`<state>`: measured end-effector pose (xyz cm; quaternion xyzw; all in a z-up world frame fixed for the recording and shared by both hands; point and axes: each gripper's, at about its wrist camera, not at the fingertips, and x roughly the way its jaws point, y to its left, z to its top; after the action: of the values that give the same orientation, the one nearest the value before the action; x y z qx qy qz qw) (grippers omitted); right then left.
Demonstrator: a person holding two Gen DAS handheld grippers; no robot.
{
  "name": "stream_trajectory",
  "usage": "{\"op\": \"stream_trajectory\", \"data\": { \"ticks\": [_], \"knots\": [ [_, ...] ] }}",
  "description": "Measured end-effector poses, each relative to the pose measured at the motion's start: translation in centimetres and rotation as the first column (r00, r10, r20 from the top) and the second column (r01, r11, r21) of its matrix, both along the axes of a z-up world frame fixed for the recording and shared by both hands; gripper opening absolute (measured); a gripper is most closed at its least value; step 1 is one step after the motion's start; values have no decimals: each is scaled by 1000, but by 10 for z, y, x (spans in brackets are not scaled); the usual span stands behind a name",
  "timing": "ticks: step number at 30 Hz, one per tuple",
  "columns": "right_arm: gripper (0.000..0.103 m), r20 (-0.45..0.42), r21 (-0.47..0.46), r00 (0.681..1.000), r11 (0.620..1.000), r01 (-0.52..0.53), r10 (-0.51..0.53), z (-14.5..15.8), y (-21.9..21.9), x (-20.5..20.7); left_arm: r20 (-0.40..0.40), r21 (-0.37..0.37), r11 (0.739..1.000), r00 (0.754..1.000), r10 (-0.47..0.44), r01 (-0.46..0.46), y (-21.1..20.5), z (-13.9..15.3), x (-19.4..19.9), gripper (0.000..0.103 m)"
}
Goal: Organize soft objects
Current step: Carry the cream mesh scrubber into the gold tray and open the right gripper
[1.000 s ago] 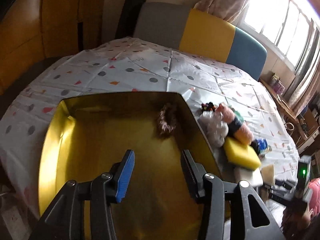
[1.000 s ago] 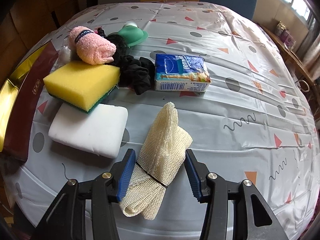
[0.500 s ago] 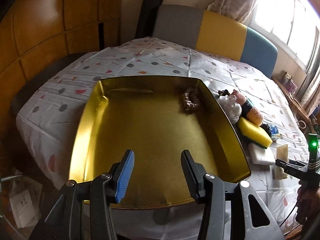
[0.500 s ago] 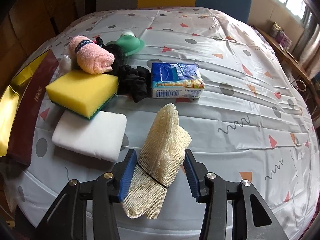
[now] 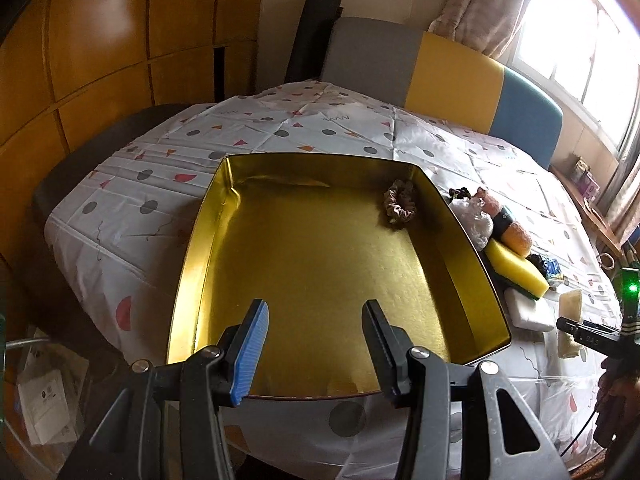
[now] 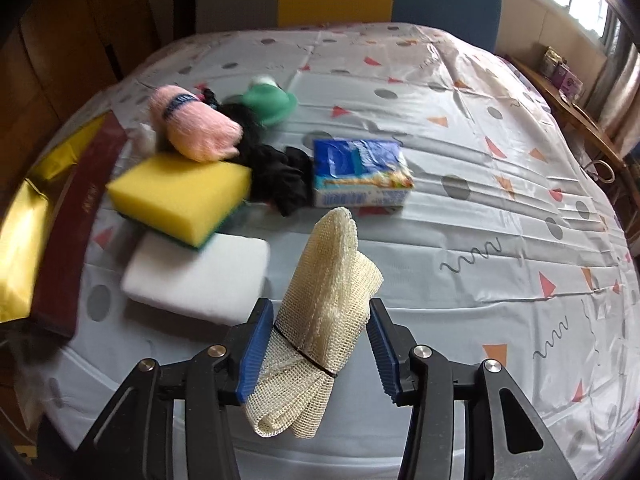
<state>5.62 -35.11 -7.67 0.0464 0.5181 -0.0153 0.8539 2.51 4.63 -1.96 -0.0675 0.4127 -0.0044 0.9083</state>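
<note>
A gold tray (image 5: 320, 248) lies on the patterned tablecloth, with a brown scrunchie (image 5: 400, 203) in its far right corner. My left gripper (image 5: 315, 308) hangs open and empty above the tray's near edge. My right gripper (image 6: 320, 308) is shut on a rolled cream mesh cloth (image 6: 328, 280) bound by a black band; both pads press its sides. To its left lie a white sponge (image 6: 196, 276), a yellow sponge (image 6: 180, 196), a pink rolled towel (image 6: 196, 128), a black cloth (image 6: 280, 176) and a blue tissue pack (image 6: 360, 172).
A green soft item (image 6: 268, 100) sits behind the pile. The tray's dark red outer wall (image 6: 72, 232) borders the pile on the left. A grey, yellow and blue bench back (image 5: 452, 68) stands behind the table. The tablecloth (image 6: 500, 220) stretches bare to the right.
The left gripper has drawn back from over the tray's middle to its near edge, so the whole tray shows. The right gripper stays closed on the mesh cloth, almost still.
</note>
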Motion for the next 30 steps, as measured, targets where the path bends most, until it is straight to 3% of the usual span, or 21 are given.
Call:
{"op": "stream_trajectory", "data": {
  "ticks": [8, 15, 21, 30],
  "knots": [
    [49, 79, 46, 986, 987, -154, 150, 37, 53, -2, -4, -12, 1000, 1000, 5, -5, 5, -3, -1, 49],
    [49, 158, 63, 916, 922, -382, 368, 74, 136, 10, -10, -14, 1000, 1000, 11, -11, 8, -5, -1, 49],
    [49, 151, 45, 855, 861, -507, 496, 78, 198, 29, -13, -18, 1000, 1000, 19, -20, 12, -6, -2, 49],
    [55, 49, -30, 818, 820, -572, 573, 56, 254, 68, -16, -22, 999, 999, 46, -46, 22, -8, -2, 49]
  ]
}}
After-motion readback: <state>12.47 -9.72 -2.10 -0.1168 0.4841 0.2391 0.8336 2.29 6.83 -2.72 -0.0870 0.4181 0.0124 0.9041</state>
